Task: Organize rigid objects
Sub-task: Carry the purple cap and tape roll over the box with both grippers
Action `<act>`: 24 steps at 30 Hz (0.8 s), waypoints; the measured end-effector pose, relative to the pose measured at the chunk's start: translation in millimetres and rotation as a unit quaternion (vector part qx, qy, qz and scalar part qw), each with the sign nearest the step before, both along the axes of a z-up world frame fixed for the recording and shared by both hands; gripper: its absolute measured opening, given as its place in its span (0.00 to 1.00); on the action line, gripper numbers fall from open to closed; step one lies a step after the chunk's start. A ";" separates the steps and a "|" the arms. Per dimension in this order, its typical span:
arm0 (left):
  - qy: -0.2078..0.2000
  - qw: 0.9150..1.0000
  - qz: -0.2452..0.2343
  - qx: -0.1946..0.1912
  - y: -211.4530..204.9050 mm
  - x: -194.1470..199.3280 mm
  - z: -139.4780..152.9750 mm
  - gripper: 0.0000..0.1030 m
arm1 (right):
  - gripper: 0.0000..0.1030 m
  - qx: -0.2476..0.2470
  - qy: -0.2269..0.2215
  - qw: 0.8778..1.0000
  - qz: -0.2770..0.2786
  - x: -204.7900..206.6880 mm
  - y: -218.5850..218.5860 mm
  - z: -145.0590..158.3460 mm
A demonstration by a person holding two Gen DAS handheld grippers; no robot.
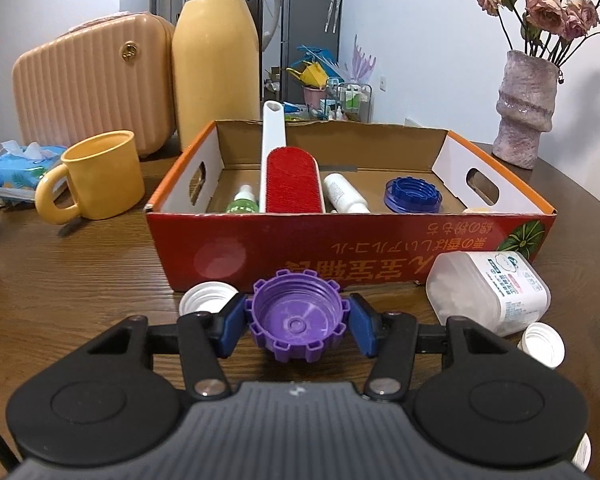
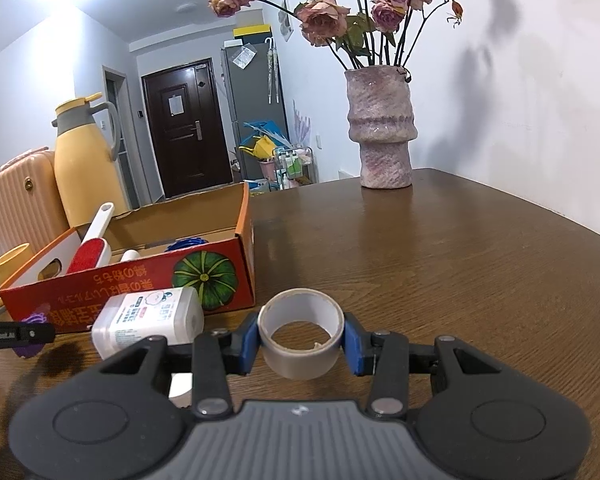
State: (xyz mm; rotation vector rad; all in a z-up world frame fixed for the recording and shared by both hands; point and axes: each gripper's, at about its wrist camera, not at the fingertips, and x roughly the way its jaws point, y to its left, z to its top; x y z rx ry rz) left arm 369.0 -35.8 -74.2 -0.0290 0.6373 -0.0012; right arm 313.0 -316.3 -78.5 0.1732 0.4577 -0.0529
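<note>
In the left wrist view we see our left gripper (image 1: 298, 320) clamped on the purple cap (image 1: 298, 316), its blue pads pressed to either side of the ribbed rim, the cap's hollow turned up at lower centre. Just past it stands the near wall of the cardboard box (image 1: 340, 248), so there is little open table between cap and box; a white cap (image 1: 204, 298) lies just left of the pads, and the white container (image 1: 488, 292) lies on its side at right, near the box's corner. Inside the box we see the red lint brush (image 1: 292, 184) leaning on the far wall, a white bottle (image 1: 346, 198) and a blue lid (image 1: 414, 196). The yellow mug (image 1: 96, 176) sits well left of the box. In the right wrist view our right gripper (image 2: 302, 344) is clamped on the tape roll (image 2: 302, 336), hole facing up, at lower centre. Open wooden table (image 2: 460, 260) spreads ahead and to the right as far as the vase (image 2: 382, 128) in the upper middle. Both tools tilt down toward the table; whether the roll rests on the wood we cannot tell.
</note>
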 end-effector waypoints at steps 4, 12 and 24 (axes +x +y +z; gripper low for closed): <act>-0.007 1.000 0.001 -0.001 2.8 -8.1 3.1 0.53 | 0.40 -0.004 -0.004 1.000 0.001 -0.2 1.8 0.0; -0.030 1.000 0.001 0.009 4.1 -29.1 11.1 0.53 | 0.40 -0.016 -0.018 1.000 0.016 -4.6 9.9 2.1; -0.066 0.998 -0.006 0.003 6.8 -56.9 33.5 0.53 | 0.40 -0.050 -0.039 0.996 0.057 -10.9 35.8 17.5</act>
